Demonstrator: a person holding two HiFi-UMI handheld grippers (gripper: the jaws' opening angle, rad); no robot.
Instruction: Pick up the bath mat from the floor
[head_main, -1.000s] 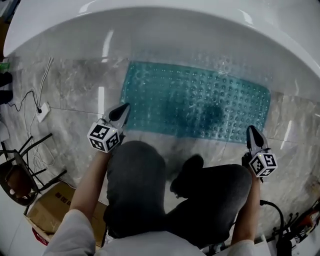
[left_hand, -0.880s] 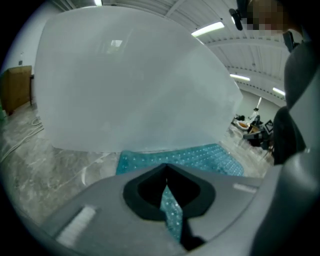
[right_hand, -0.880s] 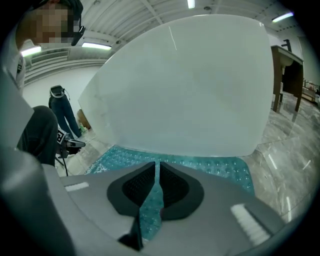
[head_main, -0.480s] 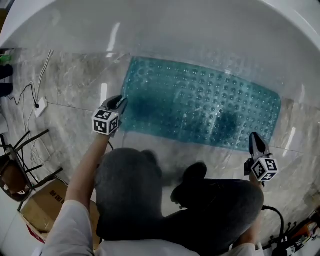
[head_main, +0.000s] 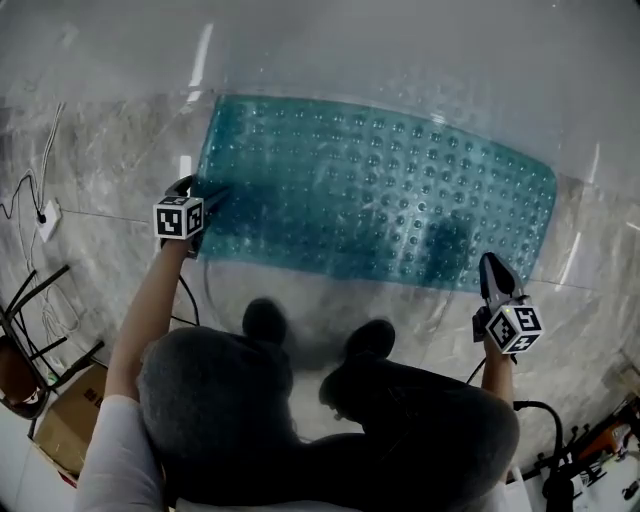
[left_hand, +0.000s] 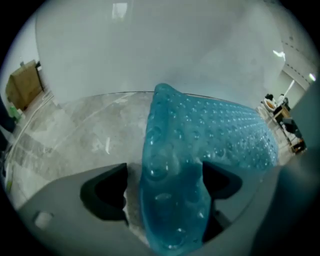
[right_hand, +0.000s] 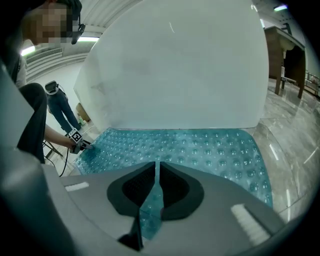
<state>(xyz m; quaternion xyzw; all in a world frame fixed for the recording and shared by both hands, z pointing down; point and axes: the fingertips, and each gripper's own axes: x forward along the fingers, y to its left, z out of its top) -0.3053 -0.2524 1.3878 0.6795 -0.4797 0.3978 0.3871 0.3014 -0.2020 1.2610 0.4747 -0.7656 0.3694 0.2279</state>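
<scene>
- While the person crouches on the marble floor in front of the white tub, the teal mat lies on the floor, and its far long edge runs along the foot of the tub.
- The mat is covered with rows of round bumps and stretches from left to right across the scene.
- The left gripper is at the left short end of the mat and points steeply down.
- Its jaws have just been opening and now stand wide apart. The left end of the mat sits between them.
- In the left gripper view a strip of pale floor shows between one jaw and the mat, so the pads do not press on it.
- The right gripper is at the near right corner of the mat, with its tip at the near edge. I cannot tell if the tip touches the mat.
- Its jaws are almost together, with only a narrow slit between them. Teal colour shows in this slit, but I cannot tell if any of the mat is pinched there.
- The two dark shoes stand on the floor just near of the mat, between the two grippers.
- At the far left, well apart from the mat, are thin cables, a dark chair and a cardboard box.
</scene>
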